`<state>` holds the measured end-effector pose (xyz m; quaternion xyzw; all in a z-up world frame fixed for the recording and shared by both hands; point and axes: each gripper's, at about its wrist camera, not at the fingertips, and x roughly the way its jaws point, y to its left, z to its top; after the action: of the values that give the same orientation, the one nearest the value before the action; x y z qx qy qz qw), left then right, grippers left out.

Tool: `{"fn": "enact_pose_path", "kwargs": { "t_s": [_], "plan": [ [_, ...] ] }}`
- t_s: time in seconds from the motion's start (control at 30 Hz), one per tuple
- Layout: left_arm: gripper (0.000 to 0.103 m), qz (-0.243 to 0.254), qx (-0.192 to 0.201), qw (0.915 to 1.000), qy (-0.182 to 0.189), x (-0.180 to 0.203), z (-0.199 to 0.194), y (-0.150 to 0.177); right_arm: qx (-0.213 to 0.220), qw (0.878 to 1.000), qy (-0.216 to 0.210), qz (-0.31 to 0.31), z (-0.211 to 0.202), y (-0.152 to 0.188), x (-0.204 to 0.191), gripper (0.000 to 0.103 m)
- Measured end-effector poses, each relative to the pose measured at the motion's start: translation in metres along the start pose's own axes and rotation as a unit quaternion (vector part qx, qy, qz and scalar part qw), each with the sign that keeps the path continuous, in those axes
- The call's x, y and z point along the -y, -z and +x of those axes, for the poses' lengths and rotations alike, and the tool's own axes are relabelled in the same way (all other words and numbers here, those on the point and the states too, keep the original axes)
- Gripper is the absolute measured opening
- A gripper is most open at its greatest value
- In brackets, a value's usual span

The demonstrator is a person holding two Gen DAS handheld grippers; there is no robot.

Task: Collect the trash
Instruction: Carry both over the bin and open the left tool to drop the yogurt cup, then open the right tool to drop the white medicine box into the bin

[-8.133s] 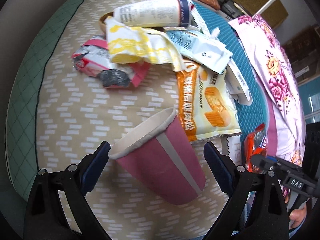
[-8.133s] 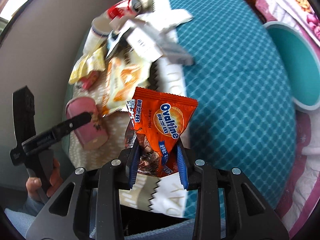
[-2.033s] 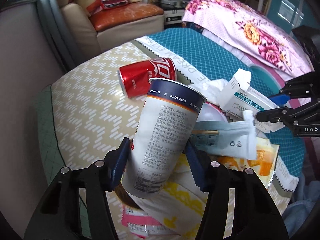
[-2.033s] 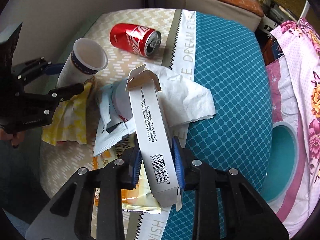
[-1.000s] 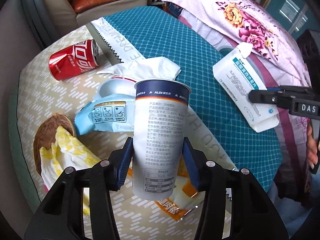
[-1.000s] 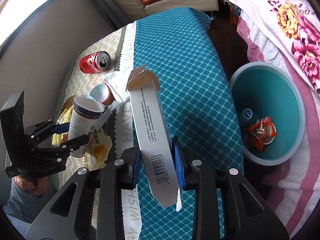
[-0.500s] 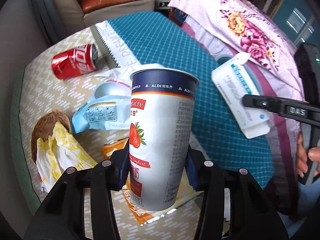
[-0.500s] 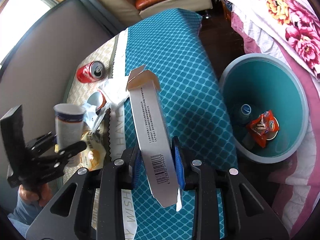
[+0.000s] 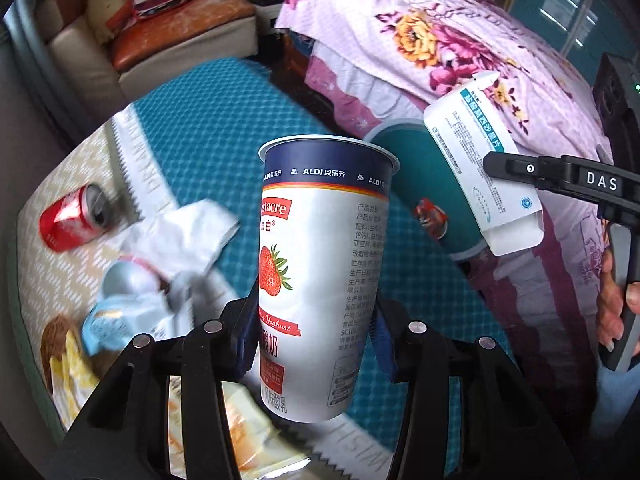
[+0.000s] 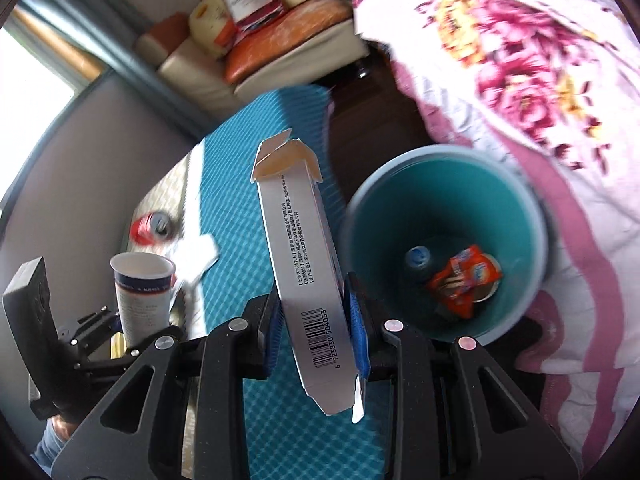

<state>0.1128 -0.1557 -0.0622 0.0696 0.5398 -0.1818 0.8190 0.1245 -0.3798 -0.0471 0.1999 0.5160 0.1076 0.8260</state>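
Yogurt cup (image 9: 320,280) between left tongs (image 9: 314,332)

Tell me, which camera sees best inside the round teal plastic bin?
The right wrist view: it looks down into the round teal plastic bin, showing an orange wrapper at the bottom. In the left wrist view the bin is mostly hidden behind the yoghurt cup.
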Motion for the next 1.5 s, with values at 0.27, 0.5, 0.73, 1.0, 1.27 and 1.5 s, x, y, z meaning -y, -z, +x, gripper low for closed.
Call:
{"fn": "enact_pose_path", "kwargs": {
  "t_s": [0.27,0.5,0.73,1.0,1.27,1.5],
  "plan": [
    [0.048,0.023,-0.014,0.9995,0.017,0.049,0.036,-0.038,0.028,0.999,0.021,0.028,-0.014,-0.013,0.042,0.027],
    [0.048,0.048,-0.024,0.9983,0.022,0.085,0.061,-0.064,0.033,0.997,0.035,0.058,-0.02,-0.007,0.08,0.027],
    [0.048,0.055,-0.031,0.9976,0.029,0.105,0.079,-0.076,0.035,0.996,0.045,0.07,-0.027,-0.006,0.101,0.027],
    [0.059,0.048,-0.04,0.9976,0.03,0.109,0.094,-0.083,0.031,0.995,0.053,0.073,-0.026,-0.007,0.108,0.028],
    [0.072,0.036,-0.029,0.9986,0.027,0.098,0.083,-0.077,0.023,0.996,0.056,0.064,-0.019,-0.009,0.098,0.028],
    [0.085,0.019,-0.015,0.9994,0.023,0.083,0.07,-0.067,0.018,0.996,0.063,0.055,-0.013,-0.014,0.087,0.028]
  ]
}}
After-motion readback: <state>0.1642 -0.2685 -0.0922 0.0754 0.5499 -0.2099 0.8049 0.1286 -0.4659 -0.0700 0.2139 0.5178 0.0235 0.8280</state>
